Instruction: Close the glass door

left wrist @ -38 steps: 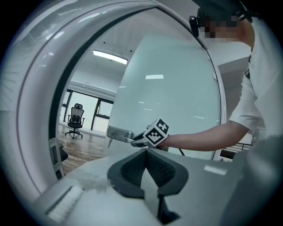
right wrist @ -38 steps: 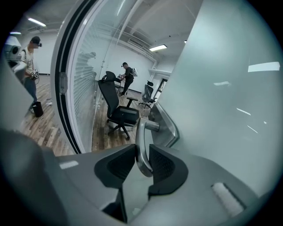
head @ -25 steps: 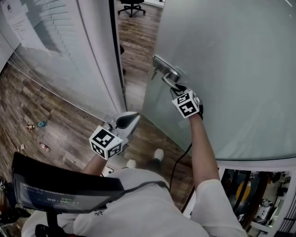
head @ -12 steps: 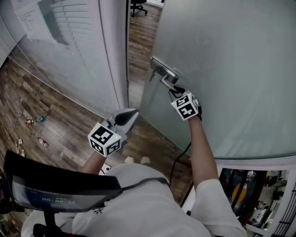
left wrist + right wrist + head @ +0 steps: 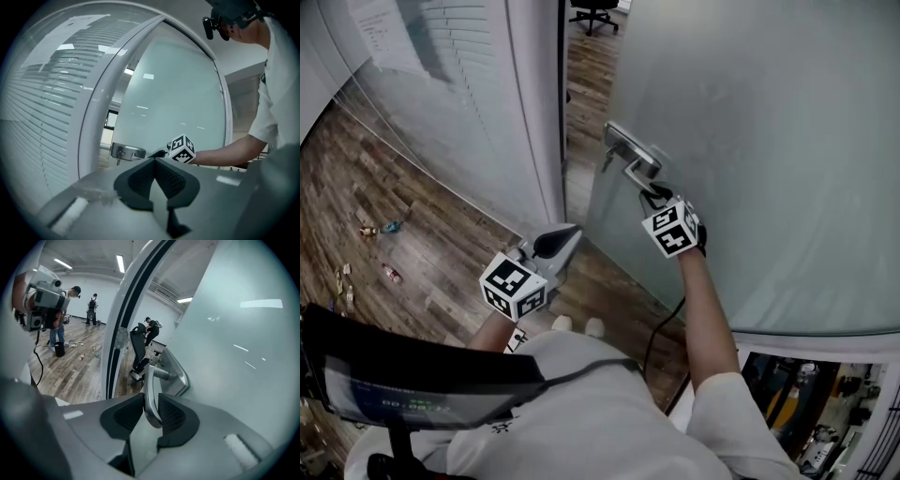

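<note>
The frosted glass door (image 5: 769,141) stands a little ajar, with a narrow gap to the white door frame (image 5: 534,122). Its metal lever handle (image 5: 630,161) sits near the door's free edge. My right gripper (image 5: 656,195) is shut on that handle; in the right gripper view the lever (image 5: 151,401) runs between the two dark pads (image 5: 172,414). My left gripper (image 5: 559,241) hangs low beside the frame, shut and holding nothing. The left gripper view shows its jaws (image 5: 154,180) pointed at the door's lock plate (image 5: 127,151) and the right gripper's marker cube (image 5: 182,147).
A glass wall with blinds (image 5: 441,84) runs along the left of the frame. Small litter (image 5: 377,229) lies on the wooden floor. An office chair (image 5: 593,11) stands beyond the gap, and several people (image 5: 93,308) are far off in the room behind.
The gap between door edge and frame has narrowed. The right gripper has travelled with the handle towards the frame. The left gripper has shifted only slightly.
</note>
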The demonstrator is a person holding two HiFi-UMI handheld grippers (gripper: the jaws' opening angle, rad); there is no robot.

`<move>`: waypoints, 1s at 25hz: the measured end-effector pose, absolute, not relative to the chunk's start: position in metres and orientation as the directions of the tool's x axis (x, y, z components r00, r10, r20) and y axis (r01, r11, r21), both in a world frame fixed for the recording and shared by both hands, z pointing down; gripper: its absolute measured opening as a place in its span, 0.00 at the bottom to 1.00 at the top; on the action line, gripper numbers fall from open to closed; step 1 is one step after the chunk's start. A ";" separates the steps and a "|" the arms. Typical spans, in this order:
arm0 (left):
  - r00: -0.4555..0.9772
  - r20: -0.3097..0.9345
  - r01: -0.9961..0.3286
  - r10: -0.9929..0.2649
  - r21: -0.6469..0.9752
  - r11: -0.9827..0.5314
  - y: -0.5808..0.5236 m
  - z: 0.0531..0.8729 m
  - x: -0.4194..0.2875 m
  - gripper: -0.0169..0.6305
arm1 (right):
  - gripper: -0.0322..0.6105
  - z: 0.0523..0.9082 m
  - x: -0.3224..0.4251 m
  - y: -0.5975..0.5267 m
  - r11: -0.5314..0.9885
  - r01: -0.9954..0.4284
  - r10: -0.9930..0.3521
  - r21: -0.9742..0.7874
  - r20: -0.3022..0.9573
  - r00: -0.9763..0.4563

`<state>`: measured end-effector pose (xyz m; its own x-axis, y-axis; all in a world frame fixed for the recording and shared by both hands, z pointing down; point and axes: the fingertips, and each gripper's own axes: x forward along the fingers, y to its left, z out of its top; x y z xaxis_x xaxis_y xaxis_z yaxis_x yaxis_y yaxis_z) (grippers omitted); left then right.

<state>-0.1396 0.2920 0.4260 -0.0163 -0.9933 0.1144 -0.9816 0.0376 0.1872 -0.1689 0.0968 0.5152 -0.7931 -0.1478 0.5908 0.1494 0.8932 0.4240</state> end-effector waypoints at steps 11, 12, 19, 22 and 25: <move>-0.046 0.121 -0.983 -0.992 0.172 0.067 0.297 0.423 -0.138 0.04 | 0.21 0.516 -0.161 0.122 0.886 0.209 -0.104 0.414 0.617 -0.780; -0.049 0.121 -0.983 -0.992 0.172 0.069 0.297 0.422 -0.136 0.03 | 0.21 0.515 -0.160 0.124 0.884 0.211 -0.105 0.418 0.616 -0.780; -0.055 0.123 -0.982 -0.991 0.174 0.076 0.300 0.424 -0.128 0.03 | 0.21 0.515 -0.153 0.139 0.872 0.218 -0.106 0.437 0.606 -0.789; -0.060 0.121 -0.982 -0.991 0.172 0.081 0.304 0.422 -0.129 0.04 | 0.21 0.515 -0.150 0.148 0.870 0.233 -0.092 0.434 0.608 -0.789; -0.068 0.119 -0.981 -0.991 0.171 0.088 0.305 0.422 -0.129 0.03 | 0.21 0.515 -0.146 0.156 0.869 0.249 -0.081 0.427 0.620 -0.780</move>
